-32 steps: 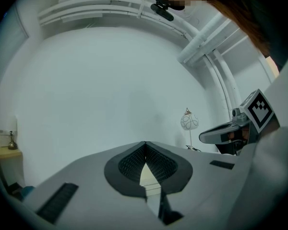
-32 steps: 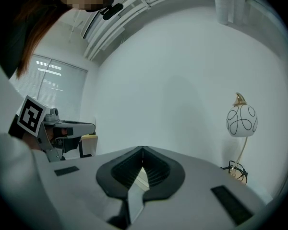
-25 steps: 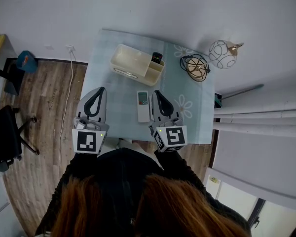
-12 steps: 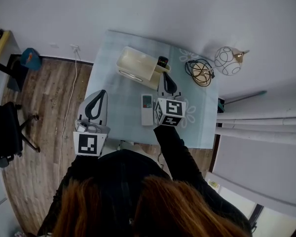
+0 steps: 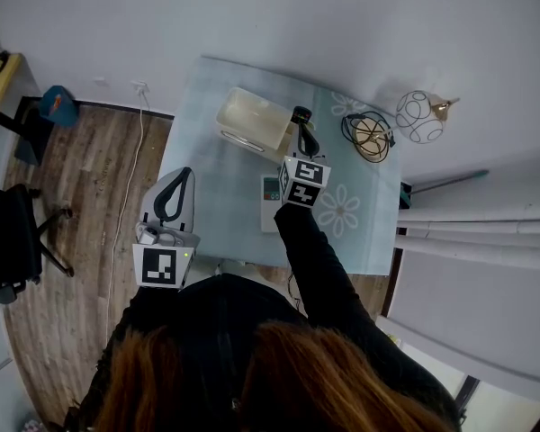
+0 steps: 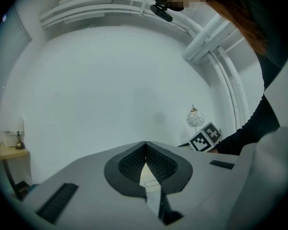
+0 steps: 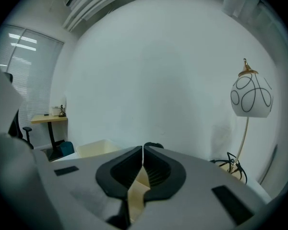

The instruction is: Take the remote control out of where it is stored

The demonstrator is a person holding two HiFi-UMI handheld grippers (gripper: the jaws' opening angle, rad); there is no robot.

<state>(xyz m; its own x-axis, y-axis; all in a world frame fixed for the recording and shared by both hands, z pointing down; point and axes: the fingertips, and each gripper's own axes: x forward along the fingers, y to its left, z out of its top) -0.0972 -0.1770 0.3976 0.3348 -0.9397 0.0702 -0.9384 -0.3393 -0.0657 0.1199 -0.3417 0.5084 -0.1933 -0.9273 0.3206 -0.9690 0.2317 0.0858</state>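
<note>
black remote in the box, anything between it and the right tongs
Nothing visible does. The right tongs, shut, point straight at the black remote, which stands in the end compartment of the cream box, its top above the rim.

Cream box wall flanks black remote; wire basket right; tabletop between bare.

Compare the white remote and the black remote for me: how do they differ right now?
The white remote lies flat on the tablecloth; the black remote stands on end in the small end compartment of the cream box. The white remote is out of storage; the black remote is in it. The shut right claw points at the black remote, with the white remote beside its cube. Shared: neither is gripped.
</note>
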